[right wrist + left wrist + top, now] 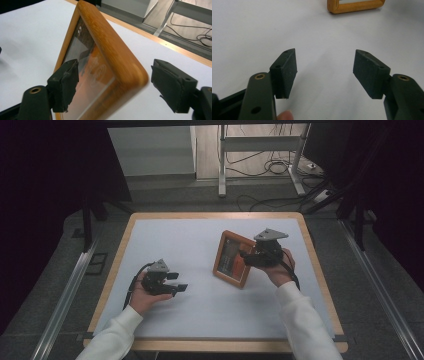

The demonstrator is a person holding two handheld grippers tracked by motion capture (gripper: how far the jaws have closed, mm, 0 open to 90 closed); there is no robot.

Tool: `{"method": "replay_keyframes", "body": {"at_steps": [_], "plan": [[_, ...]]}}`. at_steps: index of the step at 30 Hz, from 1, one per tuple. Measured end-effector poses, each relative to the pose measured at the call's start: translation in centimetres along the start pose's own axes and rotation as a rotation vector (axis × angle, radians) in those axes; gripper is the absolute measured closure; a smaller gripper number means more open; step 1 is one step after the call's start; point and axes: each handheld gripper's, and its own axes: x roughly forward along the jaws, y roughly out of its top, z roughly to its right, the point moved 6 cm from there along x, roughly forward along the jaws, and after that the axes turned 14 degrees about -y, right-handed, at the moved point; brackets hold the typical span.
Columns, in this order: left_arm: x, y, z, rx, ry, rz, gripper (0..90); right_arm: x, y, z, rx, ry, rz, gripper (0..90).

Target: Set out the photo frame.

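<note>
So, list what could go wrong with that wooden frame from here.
1. The picture frame stands tilted between the right gripper's open jaws, and the right pad is clear of it: it may topple onto the table.
2. Its glass front could crack if it falls flat.
3. The left gripper sits open, too far off to steady it.

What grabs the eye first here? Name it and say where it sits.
The wooden picture frame stands out, propped at a tilt right of the middle of the white table. The right gripper straddles its near edge, fingers spread and a gap showing on the right side. The left gripper hovers open over bare table at the left.
</note>
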Motion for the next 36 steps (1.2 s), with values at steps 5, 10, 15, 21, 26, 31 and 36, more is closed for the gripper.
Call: {"method": "replay_keyframes", "body": {"at_steps": [5, 10, 15, 21, 26, 31, 36], "plan": [[0.0, 0.1, 0.0, -0.004, 0.013, 0.01, 34.1, -1.8, -0.6, 0.6, 0.057, -0.001, 0.037, 20.7], [0.1, 0.1, 0.2, -0.002, 0.019, 0.012, 33.9, -3.6, -2.1, 0.9, 0.092, 0.006, 0.058, 20.4], [0.0, 0.3, 0.4, -0.001, 0.03, 0.022, 33.8, -4.7, -3.9, 0.6, 0.108, 0.02, 0.063, 22.7], [0.1, 0.1, 0.8, -0.011, 0.036, 0.029, 33.8, -5.5, -6.4, -0.7, 0.092, 0.054, 0.05, 33.1], [0.0, -0.1, 1.1, -0.009, 0.05, 0.03, 33.8, -5.7, -8.0, -1.8, 0.075, 0.109, 0.027, 50.1], [0.0, -0.3, 1.4, -0.005, 0.051, 0.033, 33.8, -5.5, -9.0, -2.4, 0.046, 0.13, 0.005, 64.9], [0.1, -0.4, 1.5, 0.008, 0.045, 0.021, 33.8, -5.1, -9.4, -3.2, 0.032, 0.154, -0.013, 82.4]]}}
